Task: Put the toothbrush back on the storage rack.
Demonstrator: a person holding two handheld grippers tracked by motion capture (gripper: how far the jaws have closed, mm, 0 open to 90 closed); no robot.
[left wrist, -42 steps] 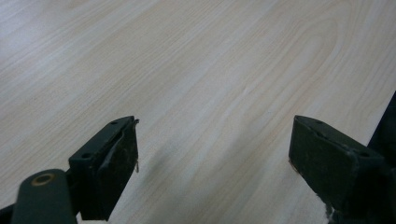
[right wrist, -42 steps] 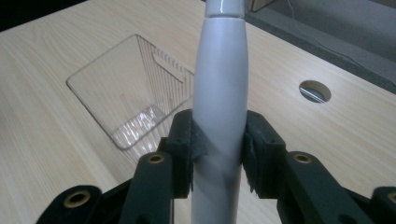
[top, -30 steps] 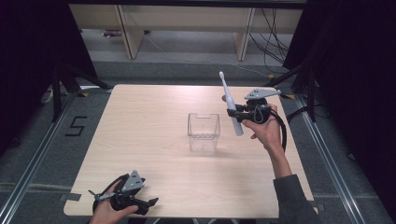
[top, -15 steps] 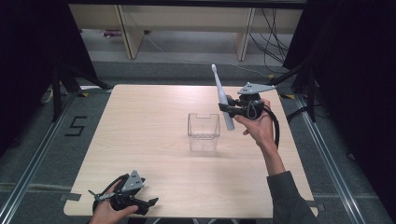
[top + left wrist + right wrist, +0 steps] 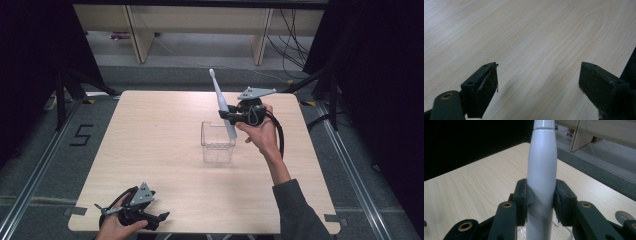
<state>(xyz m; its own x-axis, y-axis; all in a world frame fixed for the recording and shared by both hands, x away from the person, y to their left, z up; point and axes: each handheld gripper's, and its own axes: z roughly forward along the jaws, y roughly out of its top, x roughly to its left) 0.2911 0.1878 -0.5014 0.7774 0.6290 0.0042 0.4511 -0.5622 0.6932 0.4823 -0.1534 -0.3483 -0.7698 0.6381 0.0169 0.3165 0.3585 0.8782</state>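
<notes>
Table (image 5: 165, 150) evenly lit from above; surroundings dark; near jaws blurred, soft shadows.

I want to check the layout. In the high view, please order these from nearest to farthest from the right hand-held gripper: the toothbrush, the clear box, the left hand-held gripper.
1. Toothbrush: clamped in the right hand-held gripper, leaning with its head up.
2. Clear box: mid-table, just beside and below that gripper.
3. Left hand-held gripper: at the table's near left corner, jaws open.

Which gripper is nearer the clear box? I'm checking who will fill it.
Right. The right gripper, shut on a white toothbrush, hangs just above the clear box at its far right corner. The left gripper sits open at the table's near left edge.
</notes>
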